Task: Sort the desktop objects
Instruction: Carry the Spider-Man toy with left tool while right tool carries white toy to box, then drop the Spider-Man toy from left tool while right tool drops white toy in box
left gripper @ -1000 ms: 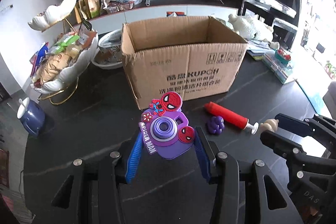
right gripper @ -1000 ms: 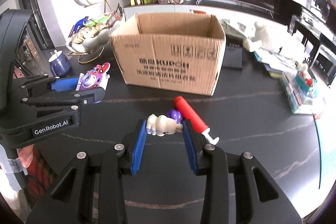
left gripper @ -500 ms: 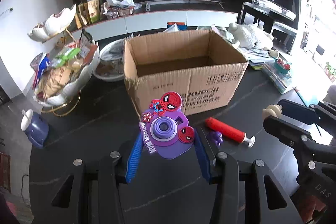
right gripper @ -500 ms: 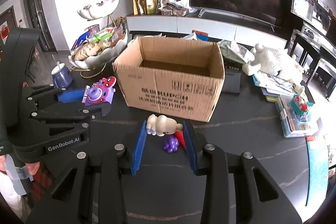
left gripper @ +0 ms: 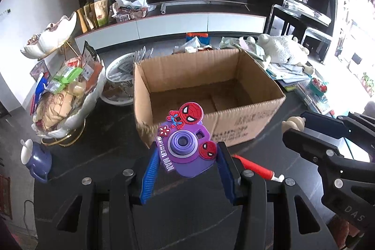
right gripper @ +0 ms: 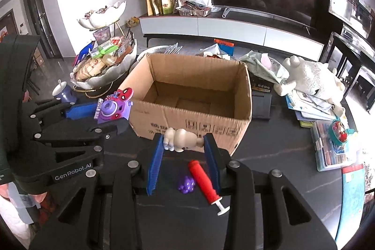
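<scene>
My left gripper (left gripper: 186, 156) is shut on a purple Spider-Man toy camera (left gripper: 185, 149) and holds it in the air in front of the open cardboard box (left gripper: 211, 95); the camera also shows in the right wrist view (right gripper: 113, 108). My right gripper (right gripper: 184, 144) is shut on a cream toy figure (right gripper: 180, 139), raised near the box's front wall (right gripper: 187, 123). The box's floor looks bare. A red toy pump (right gripper: 206, 184) and a small purple grape toy (right gripper: 186, 184) lie on the dark table below.
A shell-shaped bowl of snacks (left gripper: 65, 95) and a blue cup (left gripper: 38, 159) stand left of the box. A white plush toy (right gripper: 311, 76), papers and a clear case (right gripper: 332, 147) lie to the right. A white plate (left gripper: 119, 76) sits behind the box at left.
Both grippers have risen with their toys and moved toward the box; its inside now shows from above. The pump and grape toy stay on the table.
</scene>
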### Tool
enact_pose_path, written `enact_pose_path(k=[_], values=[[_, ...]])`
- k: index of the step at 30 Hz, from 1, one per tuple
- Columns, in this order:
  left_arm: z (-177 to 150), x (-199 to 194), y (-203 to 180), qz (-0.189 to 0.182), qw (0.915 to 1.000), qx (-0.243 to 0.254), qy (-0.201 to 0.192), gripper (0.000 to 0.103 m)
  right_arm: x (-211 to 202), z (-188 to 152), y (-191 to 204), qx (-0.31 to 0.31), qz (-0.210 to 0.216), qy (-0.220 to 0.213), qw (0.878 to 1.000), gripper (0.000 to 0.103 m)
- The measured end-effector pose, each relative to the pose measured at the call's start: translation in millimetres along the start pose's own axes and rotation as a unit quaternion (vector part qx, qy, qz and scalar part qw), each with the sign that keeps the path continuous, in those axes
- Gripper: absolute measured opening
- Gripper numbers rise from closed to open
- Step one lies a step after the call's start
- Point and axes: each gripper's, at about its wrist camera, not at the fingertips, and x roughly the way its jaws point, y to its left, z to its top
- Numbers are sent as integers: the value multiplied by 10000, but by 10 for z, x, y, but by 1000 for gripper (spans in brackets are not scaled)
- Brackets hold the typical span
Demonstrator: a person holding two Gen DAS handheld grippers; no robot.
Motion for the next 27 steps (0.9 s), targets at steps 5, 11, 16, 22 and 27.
enact_pose_path(k=[5,11,16,22,27], values=[[188,49,16,90,9999,32,-37,44,98,190,-68,48,5,50,10000,32],[350,186,37,141,9999,-8,-32,44,255,367,-129,77,-62,106,9999,33],[424,385,54,94,9999,-60,100,44,435,464,-192,118,-102,197,9997,32],[465,574,80,111,9997,-106,192,44,694,503,-285,198,-132,380,9990,32],[502,681,98,114,9995,-152,234,44,834,504,-342,248,-147,444,9986,32]])
